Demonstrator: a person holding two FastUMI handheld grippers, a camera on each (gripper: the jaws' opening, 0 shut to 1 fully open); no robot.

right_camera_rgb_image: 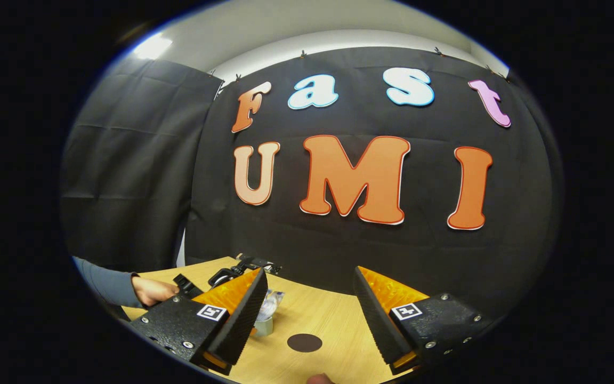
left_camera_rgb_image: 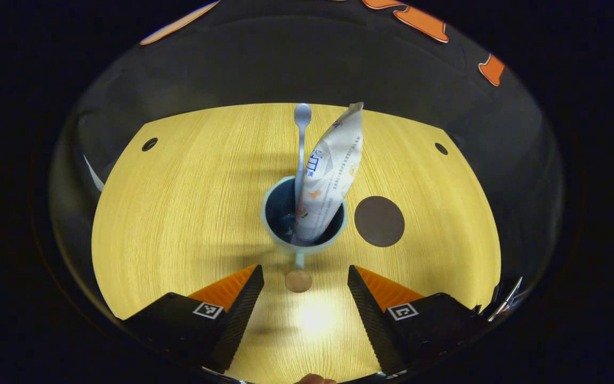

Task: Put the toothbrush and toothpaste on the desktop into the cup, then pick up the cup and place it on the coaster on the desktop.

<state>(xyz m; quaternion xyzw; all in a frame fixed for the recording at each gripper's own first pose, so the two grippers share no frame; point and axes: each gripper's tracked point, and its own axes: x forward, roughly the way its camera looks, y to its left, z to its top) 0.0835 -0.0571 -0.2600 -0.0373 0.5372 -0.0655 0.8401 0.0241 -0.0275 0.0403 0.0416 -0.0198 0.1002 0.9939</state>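
Observation:
A pale blue-green cup [left_camera_rgb_image: 285, 242] stands on the wooden desk in the middle of the left gripper view. A white toothpaste tube [left_camera_rgb_image: 333, 170] and a pale blue toothbrush [left_camera_rgb_image: 301, 133] stand upright inside it. A dark round coaster [left_camera_rgb_image: 379, 221] lies flat just right of the cup, apart from it. My left gripper [left_camera_rgb_image: 304, 268] is open, its fingers just short of the cup on either side of the cup's handle. My right gripper [right_camera_rgb_image: 309, 270] is open and empty, raised and facing the wall. Below it lie the coaster [right_camera_rgb_image: 304, 343] and the cup [right_camera_rgb_image: 263, 326], which its left finger partly hides.
The wooden desk [left_camera_rgb_image: 179, 213] has a round hole near each far corner [left_camera_rgb_image: 149, 144] [left_camera_rgb_image: 441, 148] and black cloth behind it. A hand [right_camera_rgb_image: 152, 290] in a grey-blue sleeve holds the other gripper at the desk's left side in the right gripper view.

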